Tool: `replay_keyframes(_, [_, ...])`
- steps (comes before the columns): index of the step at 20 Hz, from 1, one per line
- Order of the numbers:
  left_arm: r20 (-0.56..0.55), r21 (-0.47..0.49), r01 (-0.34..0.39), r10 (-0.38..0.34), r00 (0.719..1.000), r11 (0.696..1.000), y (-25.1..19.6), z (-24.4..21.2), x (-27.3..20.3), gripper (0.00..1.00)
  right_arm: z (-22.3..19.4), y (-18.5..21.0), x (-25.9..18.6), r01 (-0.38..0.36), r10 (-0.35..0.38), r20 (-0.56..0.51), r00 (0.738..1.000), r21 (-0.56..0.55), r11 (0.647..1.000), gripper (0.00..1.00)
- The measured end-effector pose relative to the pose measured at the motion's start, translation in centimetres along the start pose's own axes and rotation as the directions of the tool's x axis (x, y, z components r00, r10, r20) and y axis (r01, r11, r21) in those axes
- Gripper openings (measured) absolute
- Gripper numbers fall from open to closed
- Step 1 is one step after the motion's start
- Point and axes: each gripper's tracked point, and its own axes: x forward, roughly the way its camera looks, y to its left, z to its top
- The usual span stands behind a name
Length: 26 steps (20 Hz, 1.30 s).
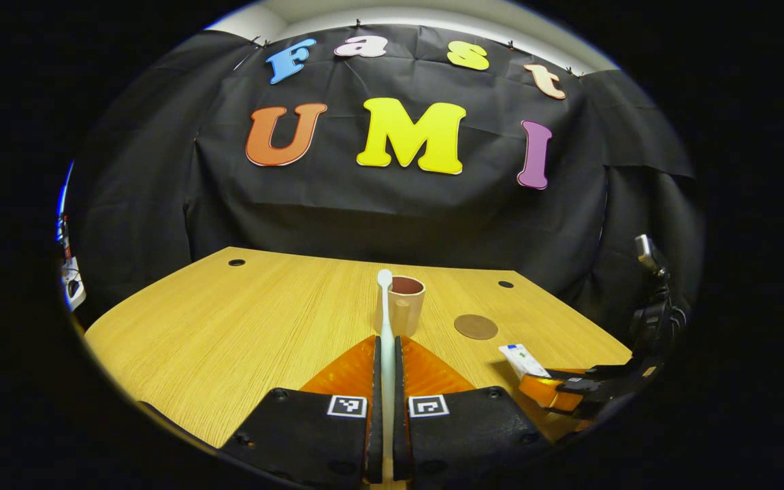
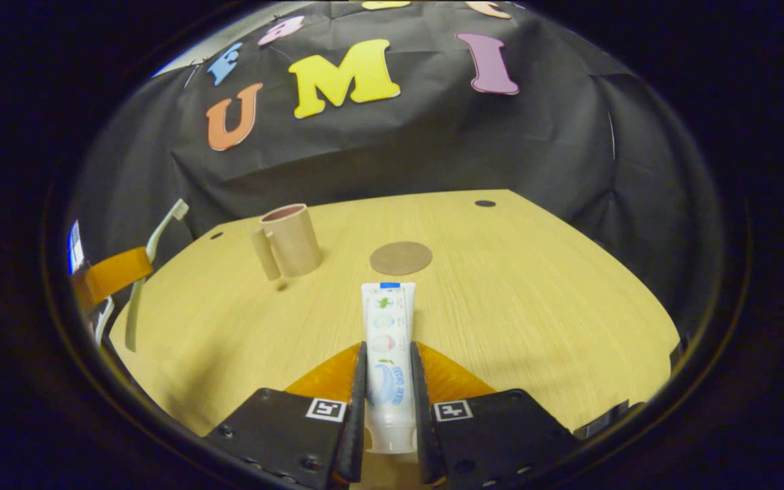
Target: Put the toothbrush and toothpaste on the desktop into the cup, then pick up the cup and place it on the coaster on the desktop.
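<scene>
Left gripper: both fingers are clamped flat on the handle of the toothbrush, which stands out forward between them with its bristled head toward the cup. The hold sits low on the handle, well back from the head. Judged stiff, light and narrow; the smooth plastic may pivot in the grip, so the long overhang (most of the brush) should be lowered head or tail first without side load.

Right gripper: both fingers press on the sides of the toothpaste, taken at the lower half of the tube, with the far end projecting forward over the desktop. Judged soft and compliant, with a glossy skin. A firm squeeze will dent it and could force paste toward the cap, so moderate pressure near the stiffer end is advised.

The cup stands upright on the desktop, handle to the near left as the right gripper view has it, mouth open and apparently empty. Judged rigid and light, likely to tip once two long items lean on its rim; the handle or the wall just below the rim offers the best purchase. The coaster lies flat just beside the cup, apart from it and bare.
</scene>
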Motion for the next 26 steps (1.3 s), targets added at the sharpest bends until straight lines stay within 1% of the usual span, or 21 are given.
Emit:
replay_keyframes(3, [0.004, 0.004, 0.001, -0.001, 1.000, 1.000, -0.5, 0.1, 0.0, 0.08, 4.6, 0.7, -2.6, -0.020, 0.022, 0.138, 0.990, -0.013, 1.000, 0.32])
replay_keyframes(4, [0.008, 0.010, 0.002, -0.002, 1.000, 1.000, -0.8, 0.4, 0.1, 0.08, 6.7, 0.9, -4.1, -0.022, 0.026, 0.206, 0.978, -0.021, 1.000, 0.32])
replay_keyframes(6, [0.015, 0.017, 0.006, -0.006, 1.000, 1.000, -1.0, 0.6, 0.1, 0.08, 9.5, 0.6, -6.4, -0.006, 0.012, 0.305, 0.952, -0.022, 1.000, 0.32])
replay_keyframes(8, [0.005, 0.014, 0.015, -0.015, 1.000, 1.000, -1.7, 0.7, 0.1, 0.08, 11.3, -0.3, -8.4, 0.043, -0.030, 0.393, 0.919, -0.023, 0.999, 0.34])
replay_keyframes(9, [0.000, 0.029, 0.011, -0.011, 1.000, 1.000, -1.8, 0.9, 0.3, 0.08, 11.8, -0.4, -9.3, 0.053, -0.039, 0.426, 0.904, -0.020, 0.998, 0.32])
replay_keyframes(10, [0.007, 0.045, 0.002, -0.003, 1.000, 0.999, -1.8, 1.9, 0.5, 0.08, 11.7, -0.4, -9.8, 0.045, -0.034, 0.430, 0.902, -0.015, 0.999, 0.31])
replay_keyframes(11, [0.014, 0.040, 0.012, -0.013, 1.000, 0.999, -2.1, 3.0, 1.2, 0.08, 11.4, -0.4, -9.8, 0.034, -0.027, 0.419, 0.908, -0.010, 0.999, 0.34])
replay_keyframes(12, [0.029, 0.036, 0.023, -0.024, 0.999, 0.999, -2.3, 4.3, 1.9, 0.08, 11.0, -0.6, -9.5, 0.027, -0.020, 0.404, 0.915, -0.010, 1.000, 0.31])
replay_keyframes(13, [0.062, 0.037, 0.027, -0.030, 0.998, 0.999, -2.5, 6.4, 3.1, 0.08, 10.7, -0.9, -9.1, 0.027, -0.021, 0.388, 0.921, -0.008, 1.000, 0.31])
replay_keyframes(14, [0.070, 0.037, 0.026, -0.029, 0.997, 0.999, -2.6, 7.7, 4.2, 0.08, 10.7, -1.1, -8.8, 0.024, -0.022, 0.381, 0.924, -0.001, 1.000, 0.34])
replay_keyframes(15, [0.083, 0.044, 0.023, -0.027, 0.996, 0.999, -2.5, 8.9, 5.2, 0.08, 10.4, -1.3, -8.6, 0.021, -0.021, 0.371, 0.928, 0.003, 1.000, 0.34])
replay_keyframes(16, [0.089, 0.044, 0.027, -0.031, 0.996, 0.999, -2.6, 10.2, 6.4, 0.08, 10.2, -1.4, -8.4, 0.019, -0.018, 0.360, 0.933, 0.002, 1.000, 0.31])
replay_keyframes(17, [0.106, 0.040, 0.026, -0.030, 0.994, 0.999, -2.5, 11.4, 7.6, 0.08, 10.2, -1.7, -8.3, 0.018, -0.019, 0.359, 0.933, 0.006, 1.000, 0.31])
replay_keyframes(18, [0.123, 0.038, 0.024, -0.029, 0.992, 0.999, -2.5, 12.6, 9.0, 0.08, 10.4, -1.9, -8.2, 0.021, -0.022, 0.359, 0.933, 0.008, 1.000, 0.34])
replay_keyframes(19, [0.138, 0.032, 0.016, -0.021, 0.990, 0.999, -2.3, 13.6, 10.4, 0.08, 10.4, -2.0, -8.0, 0.022, -0.022, 0.356, 0.934, 0.005, 1.000, 0.31])
replay_keyframes(21, [0.165, 0.036, -0.021, 0.015, 0.986, 0.999, -1.5, 14.6, 13.4, 0.08, 10.2, -2.3, -7.7, 0.020, -0.023, 0.346, 0.938, 0.012, 1.000, 0.31])
replay_keyframes(23, [0.159, 0.027, -0.011, 0.006, 0.987, 1.000, -1.6, 14.1, 16.0, 0.08, 10.2, -2.4, -7.5, 0.016, -0.021, 0.337, 0.941, 0.017, 1.000, 0.31])
replay_keyframes(26, [0.135, 0.020, 0.008, -0.011, 0.991, 1.000, -2.0, 13.0, 18.7, 0.08, 10.0, -2.9, -7.1, 0.020, -0.026, 0.330, 0.944, 0.021, 1.000, 0.31])
